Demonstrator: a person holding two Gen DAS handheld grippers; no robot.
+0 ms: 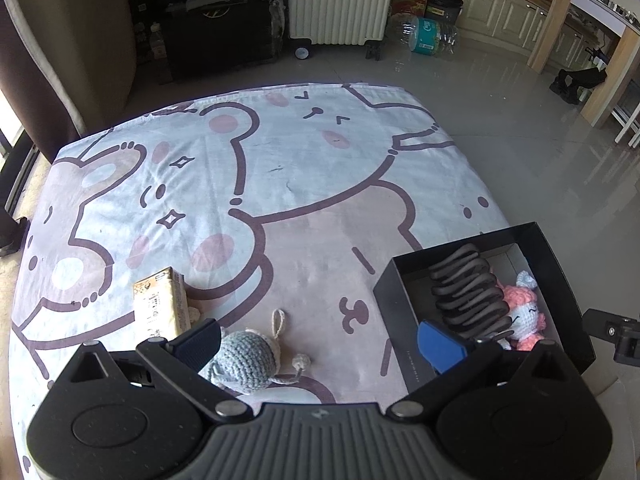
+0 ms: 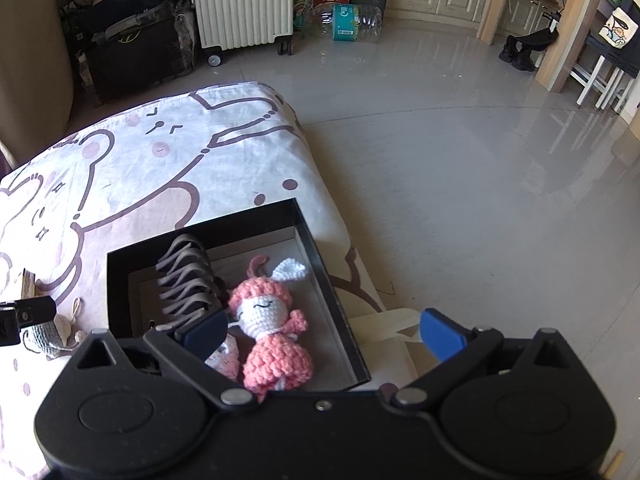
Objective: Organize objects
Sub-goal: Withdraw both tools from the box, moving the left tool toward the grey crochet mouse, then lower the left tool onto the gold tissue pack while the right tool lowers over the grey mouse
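Nearest the left tongs (image 1: 320, 346), a grey-blue crochet toy (image 1: 244, 362) lies on the bed (image 1: 280, 168), partly under the left finger and between the two pads. Both jaws stand wide apart and grip nothing. A thin yarn loop (image 1: 278, 320) runs forward from the toy's top, away from the tongs; a small tan appendage lies just beside the body.

Handling judgement: the toy is probably light, soft and compressible, with a rough knit surface that should not slip. Closing across the rounded body gives the most secure hold. The loop is thin and limp and offers a poor grip.

Left of the tongs, a small yellow carton (image 1: 162, 304) lies on the bed; likely stiff and light, best taken across its narrow faces.

Right of the left tongs sits the black box (image 1: 394, 308), holding a stack of dark hangers (image 1: 466, 292) and a pink crochet doll (image 2: 272, 332).

The right tongs (image 2: 324, 332) hover over the box's near right corner, jaws wide apart, empty; the doll lies between the fingers, below them.
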